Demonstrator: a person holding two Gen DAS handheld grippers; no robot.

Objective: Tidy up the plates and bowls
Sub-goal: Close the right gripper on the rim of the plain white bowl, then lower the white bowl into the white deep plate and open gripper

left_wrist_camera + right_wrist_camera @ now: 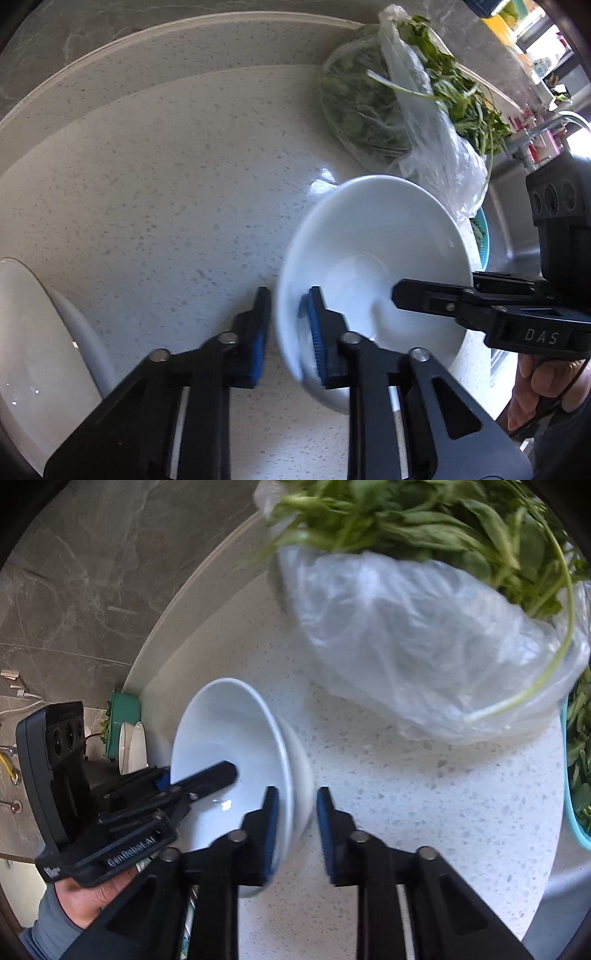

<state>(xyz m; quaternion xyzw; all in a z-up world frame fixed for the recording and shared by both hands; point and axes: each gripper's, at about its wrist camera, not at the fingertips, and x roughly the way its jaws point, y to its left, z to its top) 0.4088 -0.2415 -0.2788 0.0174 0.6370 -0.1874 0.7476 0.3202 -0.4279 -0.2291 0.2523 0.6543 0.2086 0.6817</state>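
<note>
A white bowl point(369, 266) point(225, 731) is tilted over the speckled countertop point(166, 184), and a second white rim shows just under it in the right wrist view. My left gripper point(288, 332) point(195, 775) is shut on the bowl's near rim, one blue pad inside and one outside. My right gripper point(297, 830) is shut on the opposite wall of the bowl. In the left wrist view only its inner finger point(424, 295) shows inside the bowl; the other is hidden behind the rim. A hand point(92, 893) holds the left gripper.
A plastic bag of leafy greens point(388, 110) point(424, 646) lies just beyond the bowl. A teal basket point(576, 775) with greens sits at the counter's right edge beside a steel sink point(517, 240). White plates point(29, 332) point(133, 746) stand at the left, by a green tub point(125, 709).
</note>
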